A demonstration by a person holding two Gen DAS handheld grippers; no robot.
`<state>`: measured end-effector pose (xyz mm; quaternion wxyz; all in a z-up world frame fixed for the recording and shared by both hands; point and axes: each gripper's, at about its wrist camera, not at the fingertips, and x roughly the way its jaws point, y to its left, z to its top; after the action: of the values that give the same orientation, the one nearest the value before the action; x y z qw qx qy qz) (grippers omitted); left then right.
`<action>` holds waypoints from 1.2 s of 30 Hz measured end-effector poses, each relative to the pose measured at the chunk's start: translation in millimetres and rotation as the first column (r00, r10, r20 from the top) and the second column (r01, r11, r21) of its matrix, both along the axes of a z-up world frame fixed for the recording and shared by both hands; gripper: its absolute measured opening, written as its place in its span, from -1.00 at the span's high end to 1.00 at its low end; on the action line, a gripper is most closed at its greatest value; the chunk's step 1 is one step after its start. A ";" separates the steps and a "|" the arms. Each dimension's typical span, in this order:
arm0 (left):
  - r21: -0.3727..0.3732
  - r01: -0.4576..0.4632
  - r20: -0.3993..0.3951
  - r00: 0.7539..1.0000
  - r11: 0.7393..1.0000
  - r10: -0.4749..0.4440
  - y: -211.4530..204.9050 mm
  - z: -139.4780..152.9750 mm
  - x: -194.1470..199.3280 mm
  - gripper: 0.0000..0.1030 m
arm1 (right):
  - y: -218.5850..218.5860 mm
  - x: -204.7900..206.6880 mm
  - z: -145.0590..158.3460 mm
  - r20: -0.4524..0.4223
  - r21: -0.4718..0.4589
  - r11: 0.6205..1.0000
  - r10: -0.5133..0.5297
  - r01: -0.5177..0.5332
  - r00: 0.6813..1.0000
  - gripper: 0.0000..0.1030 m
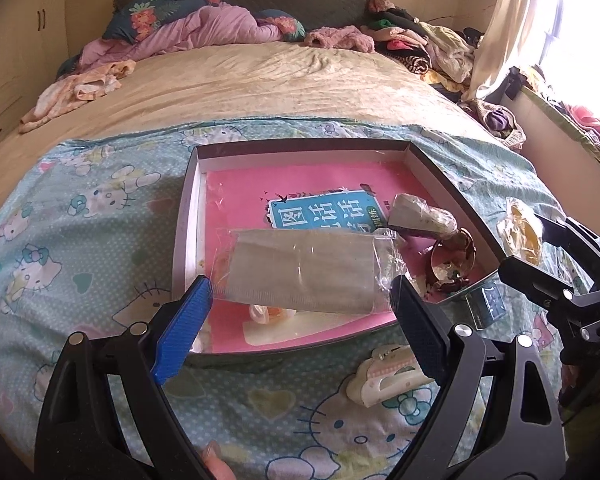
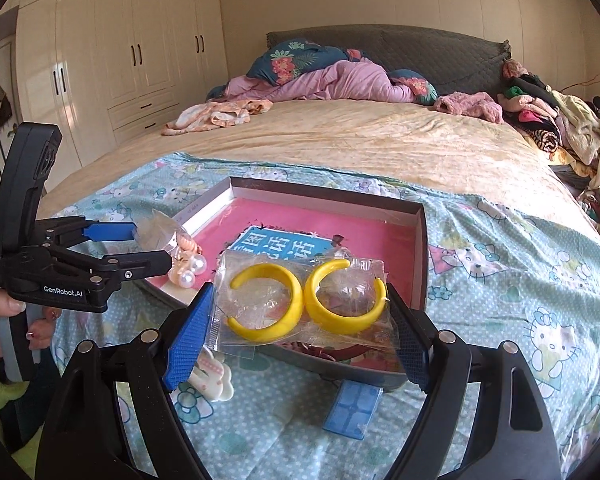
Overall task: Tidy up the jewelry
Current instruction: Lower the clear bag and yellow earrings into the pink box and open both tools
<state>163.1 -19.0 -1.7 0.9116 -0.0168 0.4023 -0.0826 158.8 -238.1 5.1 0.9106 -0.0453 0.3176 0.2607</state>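
Left gripper (image 1: 302, 300): we see its two fingers, one blue-padded and one dark, pinching the two ends of a clear plastic packet (image 1: 306, 270) that holds a pale grey card; the packet is held above the near part of the tray.
Left gripper, from the right wrist view (image 2: 150, 245): we see the same packet pinched at its tips, with pearl earrings (image 2: 188, 270) and a small orange ornament hanging below it, over the tray's near-left edge.
Right gripper (image 2: 302, 312): we see its fingers closed on both sides of a clear bag (image 2: 300, 300) containing two yellow C-shaped hoop earrings (image 2: 344, 294); the bag hangs over the near edge of the tray.
Right gripper, from the left wrist view (image 1: 540, 258): we see it at the tray's right side, with the yellow bag just past its tips.
Tray (image 1: 188, 208): a shallow box with grey walls and a pink base bearing a blue printed label (image 1: 324, 214); we note further wrapped pieces (image 1: 424, 216) and a round bangle-like item (image 1: 454, 258) in its right portion.
Hair claw clip (image 1: 384, 376): cream and pink, lying on the blanket just in front of the tray.
Blue packet (image 2: 352, 410): flat on the blanket below the tray's near corner.
Blanket (image 1: 80, 240): light blue cartoon-cat print, spread over a beige bed (image 1: 260, 80).
Background: pink bedding (image 2: 340, 80), a clothes pile (image 2: 548, 116) and a white wardrobe (image 2: 140, 40).
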 end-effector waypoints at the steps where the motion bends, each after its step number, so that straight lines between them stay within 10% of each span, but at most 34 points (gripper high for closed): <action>1: 0.002 0.002 -0.004 1.000 1.000 -0.002 -1.0 -1.7 2.0 -0.60 | -0.1 1.3 -1.2 -0.002 -0.002 1.000 -0.002 0.002 1.000 -0.55; 36: 0.014 -0.023 -0.047 0.999 1.000 0.023 12.6 -17.3 32.3 -0.62 | 41.8 36.9 -44.3 -0.072 -0.115 0.992 0.042 -0.050 0.997 -0.56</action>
<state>195.4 -6.4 -18.9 0.9028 -0.0174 0.4242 -0.0691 195.7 -196.2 -39.2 0.8886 -0.0968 0.3624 0.2639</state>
